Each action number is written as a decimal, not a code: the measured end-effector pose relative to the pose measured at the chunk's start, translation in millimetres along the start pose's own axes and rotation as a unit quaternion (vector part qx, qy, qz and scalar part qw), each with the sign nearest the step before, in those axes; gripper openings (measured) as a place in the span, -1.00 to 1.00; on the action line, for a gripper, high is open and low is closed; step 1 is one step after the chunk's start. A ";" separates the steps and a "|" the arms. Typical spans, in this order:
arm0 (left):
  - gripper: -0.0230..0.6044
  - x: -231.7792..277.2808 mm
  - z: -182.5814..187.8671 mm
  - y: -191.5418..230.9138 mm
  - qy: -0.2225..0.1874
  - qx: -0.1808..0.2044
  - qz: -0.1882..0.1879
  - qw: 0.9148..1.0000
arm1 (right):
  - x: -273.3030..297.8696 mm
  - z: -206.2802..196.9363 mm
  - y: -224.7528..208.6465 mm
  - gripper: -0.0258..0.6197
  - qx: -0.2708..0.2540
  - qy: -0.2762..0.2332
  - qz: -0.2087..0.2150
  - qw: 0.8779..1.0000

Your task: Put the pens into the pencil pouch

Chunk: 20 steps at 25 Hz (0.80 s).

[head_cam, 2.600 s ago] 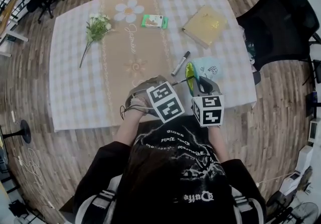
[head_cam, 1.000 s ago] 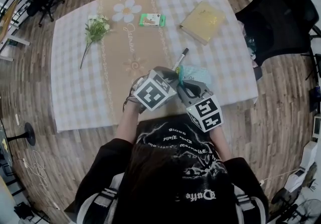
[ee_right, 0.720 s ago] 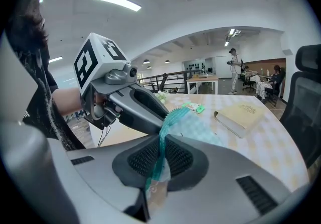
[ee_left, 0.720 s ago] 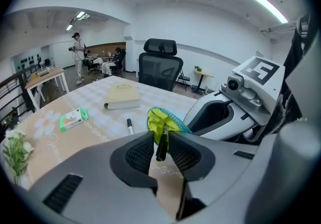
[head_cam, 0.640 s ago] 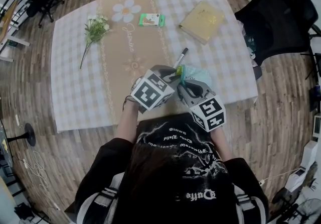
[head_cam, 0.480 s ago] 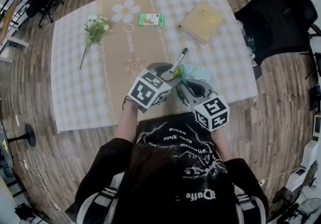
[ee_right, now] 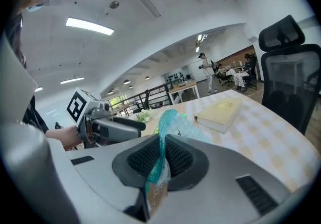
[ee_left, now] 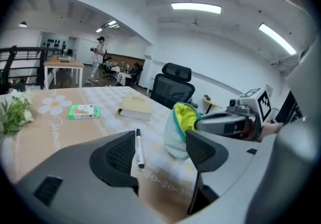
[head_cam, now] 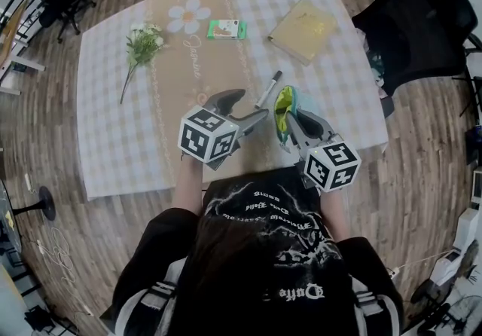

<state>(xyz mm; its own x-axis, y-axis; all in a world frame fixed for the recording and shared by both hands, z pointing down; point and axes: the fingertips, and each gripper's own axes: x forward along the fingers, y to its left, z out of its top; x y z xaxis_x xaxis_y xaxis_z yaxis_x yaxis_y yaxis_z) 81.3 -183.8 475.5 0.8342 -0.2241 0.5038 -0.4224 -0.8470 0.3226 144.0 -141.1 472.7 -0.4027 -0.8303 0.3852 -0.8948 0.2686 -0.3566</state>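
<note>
L gripper [head_cam: 252,102] sits just below centre of the head view. Its jaws are spread wide & have just been opening, w/ nothing btw them. In the left gripper view the 2 pads [ee_left: 120,155] stand far apart. Thru the gap shows 1 pen [ee_left: 139,147], flat on the table cloth [head_cam: 120,138] beyond the jaws, touched by neither pad.

R gripper [head_cam: 292,122] is just right of it in the head view, jaws squeezed together on the pouch [head_cam: 284,105]. The right gripper view shows both pads clamped on the pouch's teal zip edge. The pouch is pale blue w/ a yellow-green lining & hangs from that grip w/ its mouth gaping toward the L gripper. Its bottom is near the cloth; can't tell if it touches. Nothing can be made out inside.

In the head view the pen lies just left of the pouch & just above the L gripper's tips, slanted toward upper right, apart from both. It has a white barrel w/ black ends.

Elsewhere on the cloth, well apart from the grippers:
- a tan book [head_cam: 305,29], upper right
- a green pack [head_cam: 226,29], top centre
- a flower sprig [head_cam: 144,44], upper left

A black chair [head_cam: 422,25] stands off the table's right edge.
</note>
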 end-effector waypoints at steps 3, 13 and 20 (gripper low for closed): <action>0.14 7.0 -14.6 11.7 0.029 0.011 0.031 0.999 | -5.7 7.2 -13.8 -0.79 0.005 -0.007 -0.021 1.000; 0.08 62.2 -66.4 35.4 0.151 0.051 0.072 0.984 | -36.1 28.8 -65.7 -0.79 0.016 -0.030 -0.092 0.995; -0.20 90.3 -84.8 50.1 0.178 0.054 0.104 0.977 | -50.6 33.9 -98.6 -0.79 0.033 -0.044 -0.125 0.991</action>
<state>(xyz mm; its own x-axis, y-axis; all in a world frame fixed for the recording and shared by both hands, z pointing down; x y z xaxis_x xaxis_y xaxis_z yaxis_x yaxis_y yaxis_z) 105.4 -205.6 605.1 0.5500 -0.2308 0.8026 -0.5141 -0.8510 0.1075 259.2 -142.1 459.5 -0.1501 -0.9069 0.3936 -0.9484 0.0197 -0.3164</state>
